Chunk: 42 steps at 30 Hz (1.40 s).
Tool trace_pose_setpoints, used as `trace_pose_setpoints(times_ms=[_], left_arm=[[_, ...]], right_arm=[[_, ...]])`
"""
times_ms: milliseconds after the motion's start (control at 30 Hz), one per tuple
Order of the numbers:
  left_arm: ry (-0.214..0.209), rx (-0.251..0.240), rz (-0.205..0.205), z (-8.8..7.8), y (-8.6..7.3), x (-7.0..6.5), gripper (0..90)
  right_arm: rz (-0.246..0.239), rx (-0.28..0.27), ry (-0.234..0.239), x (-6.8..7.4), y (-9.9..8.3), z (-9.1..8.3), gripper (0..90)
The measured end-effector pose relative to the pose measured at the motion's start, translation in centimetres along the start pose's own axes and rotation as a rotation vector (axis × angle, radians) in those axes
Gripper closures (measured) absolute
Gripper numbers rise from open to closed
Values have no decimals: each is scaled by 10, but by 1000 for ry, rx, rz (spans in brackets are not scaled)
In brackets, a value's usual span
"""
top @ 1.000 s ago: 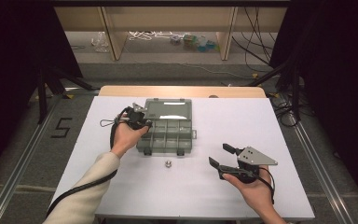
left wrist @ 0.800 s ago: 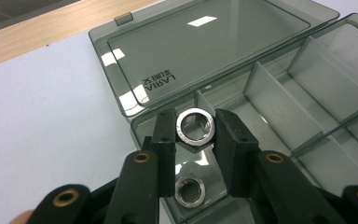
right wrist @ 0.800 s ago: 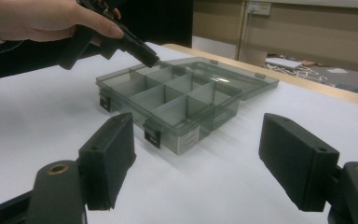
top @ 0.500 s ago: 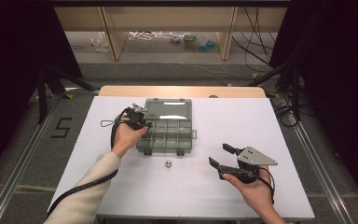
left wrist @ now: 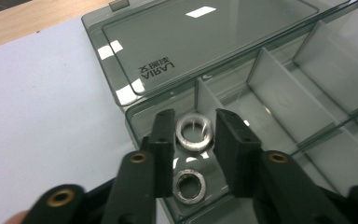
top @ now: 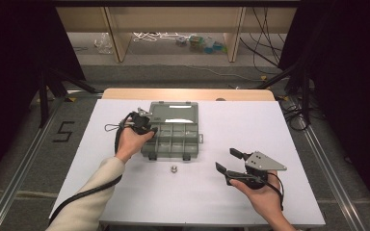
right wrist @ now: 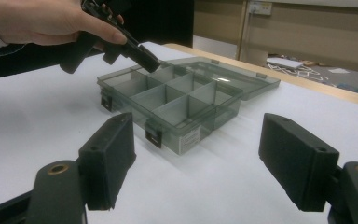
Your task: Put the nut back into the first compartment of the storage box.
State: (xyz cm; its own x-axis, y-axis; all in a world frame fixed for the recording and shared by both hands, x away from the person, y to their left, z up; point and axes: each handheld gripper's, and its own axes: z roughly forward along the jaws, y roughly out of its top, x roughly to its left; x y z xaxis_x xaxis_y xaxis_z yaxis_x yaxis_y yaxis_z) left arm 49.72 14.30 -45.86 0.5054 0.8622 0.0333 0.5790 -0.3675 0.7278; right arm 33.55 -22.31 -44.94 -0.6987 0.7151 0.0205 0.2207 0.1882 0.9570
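Note:
A smoky-grey compartment box (top: 191,144) lies open in mid-table, its lid (top: 176,113) flat behind it. My left gripper (top: 150,129) reaches down into the box's near-left compartment (left wrist: 135,122). Its jaws have just been opening and stand on either side of a metal ring (left wrist: 194,132) with a thin gap each side. A second ring (left wrist: 189,186) lies just below it in the same compartment. A small metal nut (top: 173,169) sits on the table in front of the box. My right gripper (top: 226,159) is open at the front right, nothing between its jaws (right wrist: 198,135).
The white tabletop (top: 250,125) has bare room to the right of the box and at the front. A wooden strip (top: 188,94) runs along the far edge. In the right gripper view the box (right wrist: 177,100) and the left gripper (right wrist: 149,60) lie ahead.

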Motion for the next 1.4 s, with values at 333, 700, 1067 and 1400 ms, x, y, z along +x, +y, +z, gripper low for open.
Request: trace_pose_setpoints(times_ms=[333,700,1067,1400], left_arm=[[-4,-48,35,-26,1,-7,477],[-74,-51,139,-60,-14,-42,333],[-174,6,221,-69,-34,-78,335],[-232,33,230,-56,-46,-102,352]], right_arm=[[0,0,0,0,0,0,275],[0,10,-1,1,0,0,275],[8,-6,14,2,0,2,275],[-16,-8,-11,0,1,1,275]])
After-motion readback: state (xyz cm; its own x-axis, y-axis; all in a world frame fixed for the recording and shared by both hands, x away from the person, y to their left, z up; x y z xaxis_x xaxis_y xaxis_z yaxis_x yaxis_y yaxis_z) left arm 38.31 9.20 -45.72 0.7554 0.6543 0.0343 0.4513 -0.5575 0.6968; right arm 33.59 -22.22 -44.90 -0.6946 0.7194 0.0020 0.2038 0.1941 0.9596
